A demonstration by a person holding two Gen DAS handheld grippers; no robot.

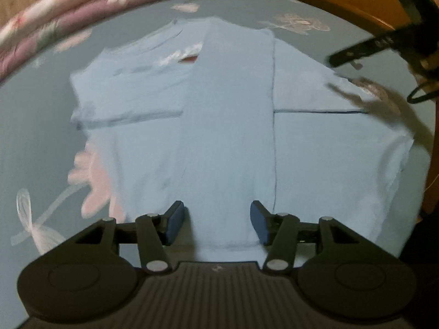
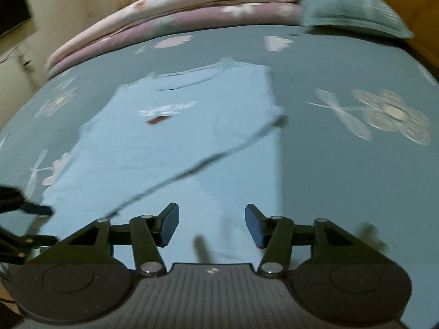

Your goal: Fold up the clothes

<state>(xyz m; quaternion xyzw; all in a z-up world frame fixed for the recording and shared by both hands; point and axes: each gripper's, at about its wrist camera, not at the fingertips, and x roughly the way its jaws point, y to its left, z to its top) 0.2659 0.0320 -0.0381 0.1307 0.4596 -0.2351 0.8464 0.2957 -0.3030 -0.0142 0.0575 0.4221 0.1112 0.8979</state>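
1. light blue t-shirt [image 1: 227,126], spread flat on a grey-blue bedsheet [image 1: 33,126] with pale flower prints; one side panel already laid over the middle as a long strip, a short sleeve [image 1: 126,93] lying out to the left in the left wrist view.
2. likely thin, soft and light; bound to sag and crease once lifted, unlikely to slip on the sheet, nothing fragile about it.
3. best taken at the hem [image 1: 227,242] nearest the grippers, or at the edge of the part not yet folded, pinching both layers together so the strip does not slide apart.
4. small white print with a reddish mark [image 2: 159,119] near the chest, neckline [image 2: 189,82] at the far end.
5. left gripper [image 1: 216,222] tilted steeply down over the near hem, blue pads spread apart, only cloth seen between them, nothing pinched.
6. right gripper [image 2: 211,224] also angled down above the near part of the shirt, pads parted, gripping nothing; picture blurred.
7. thin dark cable [image 2: 192,170] crossing the right wrist view in front of the shirt.
8. beyond the shirt: folded pink and mauve bedding [image 2: 192,8] and a teal pillow [image 2: 354,11] at the far edge of the bed.
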